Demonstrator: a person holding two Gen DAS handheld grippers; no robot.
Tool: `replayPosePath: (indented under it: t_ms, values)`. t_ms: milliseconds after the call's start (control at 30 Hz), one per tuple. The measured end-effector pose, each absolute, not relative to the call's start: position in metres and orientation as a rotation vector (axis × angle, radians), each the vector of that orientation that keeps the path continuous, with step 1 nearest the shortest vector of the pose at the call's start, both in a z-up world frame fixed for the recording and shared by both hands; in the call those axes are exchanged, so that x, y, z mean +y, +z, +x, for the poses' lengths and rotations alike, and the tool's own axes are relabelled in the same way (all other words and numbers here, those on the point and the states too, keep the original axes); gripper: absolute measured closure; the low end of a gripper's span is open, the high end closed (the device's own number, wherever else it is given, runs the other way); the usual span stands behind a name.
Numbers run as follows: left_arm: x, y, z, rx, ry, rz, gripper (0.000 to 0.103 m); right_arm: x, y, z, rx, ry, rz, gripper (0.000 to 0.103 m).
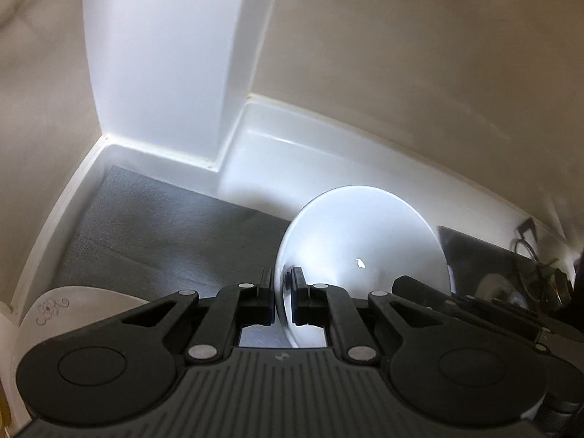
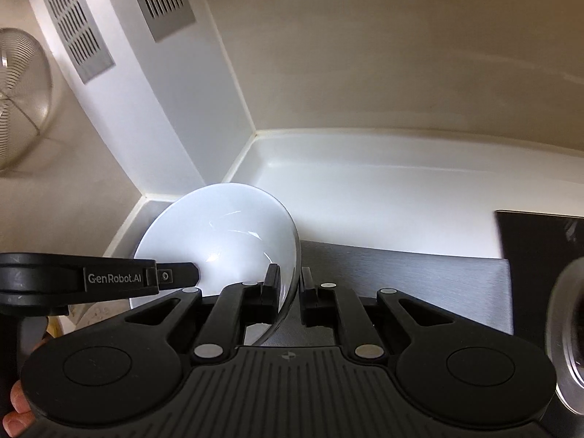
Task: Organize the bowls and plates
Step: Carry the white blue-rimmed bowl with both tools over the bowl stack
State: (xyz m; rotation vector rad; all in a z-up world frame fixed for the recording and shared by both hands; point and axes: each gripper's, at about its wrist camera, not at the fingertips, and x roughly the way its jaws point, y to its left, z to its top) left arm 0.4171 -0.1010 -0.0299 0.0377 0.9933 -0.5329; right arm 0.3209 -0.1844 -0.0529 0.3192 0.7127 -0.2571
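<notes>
Left wrist view: white bowl (image 1: 365, 241) tilted on edge above grey mat (image 1: 164, 241), rim clamped between left gripper (image 1: 284, 292) fingers, clenched tight. Right gripper (image 1: 430, 292) reaching in from the right onto the bowl's far rim. Patterned plate (image 1: 73, 310) at lower left, beside white wall corner (image 1: 164, 73).

Right wrist view: same bowl (image 2: 219, 241) with rim pinched in right gripper (image 2: 288, 292), left gripper (image 2: 179, 273) grasping the opposite edge. Metal strainer (image 2: 22, 102) hanging at far left.

The bowl (image 1: 361, 252) is sitting between the left gripper (image 1: 283, 292) on one rim and the right gripper (image 2: 290, 292) on the opposite rim. A mat (image 1: 164, 233) is lying beneath and ahead, and a patterned plate (image 1: 73, 310) is lying left of the left gripper.
</notes>
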Motion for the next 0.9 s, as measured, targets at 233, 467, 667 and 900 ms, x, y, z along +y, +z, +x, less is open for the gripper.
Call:
replayPosePath:
  t_ms: [233, 467, 667, 900]
  values:
    - [-0.107, -0.013, 0.368, 0.957, -0.609, 0.065, 0.095, -0.182, -0.033, 0.266, 0.667, -0.293, 0.323, 0.092]
    - [-0.112, -0.005, 0.311, 0.958, -0.702, 0.11, 0.095, -0.179, -0.026, 0.205, 0.649, -0.339, 0.323, 0.092]
    - [-0.112, -0.021, 0.279, 0.982, -0.759, 0.162, 0.094, -0.172, -0.036, 0.163, 0.666, -0.375, 0.339, 0.091]
    - [-0.109, -0.057, 0.257, 1.055, -0.773, 0.222, 0.094, -0.164, -0.064, 0.137, 0.725, -0.402, 0.363, 0.091]
